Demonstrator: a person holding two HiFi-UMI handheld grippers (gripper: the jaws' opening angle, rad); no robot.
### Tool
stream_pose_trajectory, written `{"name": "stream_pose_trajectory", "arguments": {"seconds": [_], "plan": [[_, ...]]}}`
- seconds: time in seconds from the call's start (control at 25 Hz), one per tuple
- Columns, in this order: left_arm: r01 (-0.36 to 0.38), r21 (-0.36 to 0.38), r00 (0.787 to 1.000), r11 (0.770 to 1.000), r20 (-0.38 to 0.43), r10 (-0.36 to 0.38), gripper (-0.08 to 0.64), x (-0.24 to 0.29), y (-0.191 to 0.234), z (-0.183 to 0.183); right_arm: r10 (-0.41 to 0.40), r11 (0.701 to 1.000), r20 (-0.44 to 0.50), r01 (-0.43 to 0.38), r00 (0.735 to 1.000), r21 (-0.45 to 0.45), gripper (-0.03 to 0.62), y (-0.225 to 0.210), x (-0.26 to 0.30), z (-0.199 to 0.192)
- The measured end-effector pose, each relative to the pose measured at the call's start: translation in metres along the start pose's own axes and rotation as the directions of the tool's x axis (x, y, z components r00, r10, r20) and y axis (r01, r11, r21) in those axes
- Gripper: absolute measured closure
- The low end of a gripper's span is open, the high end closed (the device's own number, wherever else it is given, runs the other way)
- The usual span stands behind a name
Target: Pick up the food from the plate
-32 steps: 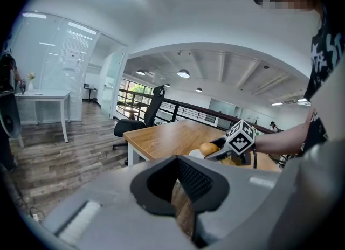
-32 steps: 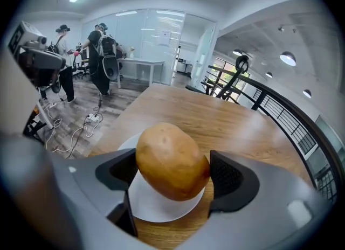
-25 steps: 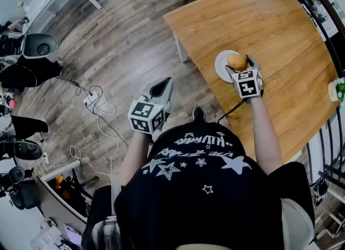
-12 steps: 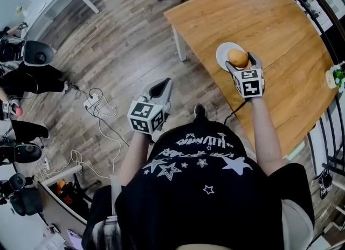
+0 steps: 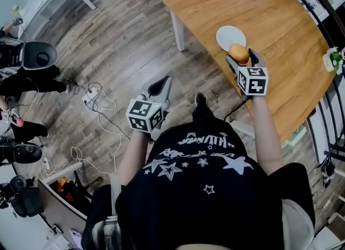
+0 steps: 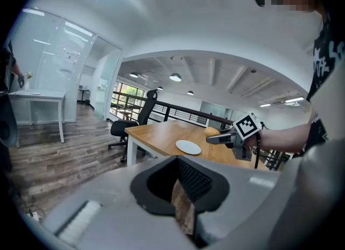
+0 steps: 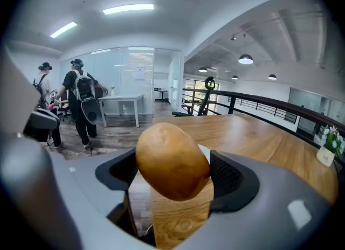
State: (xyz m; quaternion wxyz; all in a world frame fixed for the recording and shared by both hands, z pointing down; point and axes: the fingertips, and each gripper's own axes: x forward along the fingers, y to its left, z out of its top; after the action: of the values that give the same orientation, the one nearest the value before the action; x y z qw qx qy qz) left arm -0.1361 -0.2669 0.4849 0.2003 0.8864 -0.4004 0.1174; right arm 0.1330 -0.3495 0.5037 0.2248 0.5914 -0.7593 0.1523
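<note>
A: Where's the food now?

B: The potato point(image 5: 239, 53), if that's what it is, sits clamped between the jaws of the right gripper point(image 5: 242, 60), up off the plate point(image 5: 229, 36) and just near of it, over the near left part of the table point(image 5: 280, 22). The right gripper view shows both jaws pressed against its sides, gripping it around the middle.

A: How would you expect it to handle?

B: It looks firm and fairly solid, with a smooth, rounded skin, so I'd guess it won't crush but could roll or slip if pinched near one end. The widest part is the right place to hold it, and that's about where the jaws are.

A: And the other hand?

B: The left gripper point(image 5: 159, 87) has its jaws drawn together with nothing between them. It hangs over the floor point(image 5: 124, 39), well to the left of the table.

A: What's changed from a second ago?

B: Back then the potato was right over the plate and covered part of it. Now it has come nearer and the plate is bare and fully in sight. The left gripper is much as it was.
</note>
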Motion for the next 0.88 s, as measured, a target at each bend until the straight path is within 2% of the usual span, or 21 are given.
{"name": "stream_pose_trajectory", "arguments": {"seconds": [0.36, 0.56, 0.88], "plan": [[0.05, -0.001, 0.998, 0.999, -0.037, -0.05, 0.558, -0.045, -0.022, -0.045, -0.004, 0.997, 0.017, 0.003, 1.0, 0.077, 0.176, 0.038, -0.064, -0.04], [0.089, 0.005, 0.995, 0.996, -0.05, -0.089, 0.558, -0.057, -0.039, -0.055, 0.003, 0.992, 0.033, -0.008, 0.999, 0.123, 0.176, 0.045, -0.097, -0.052], [0.105, 0.022, 0.994, 0.994, -0.022, -0.105, 0.558, -0.065, -0.055, -0.053, 0.043, 0.995, 0.092, -0.051, 0.995, 0.086, 0.175, 0.059, -0.125, -0.047]]}}
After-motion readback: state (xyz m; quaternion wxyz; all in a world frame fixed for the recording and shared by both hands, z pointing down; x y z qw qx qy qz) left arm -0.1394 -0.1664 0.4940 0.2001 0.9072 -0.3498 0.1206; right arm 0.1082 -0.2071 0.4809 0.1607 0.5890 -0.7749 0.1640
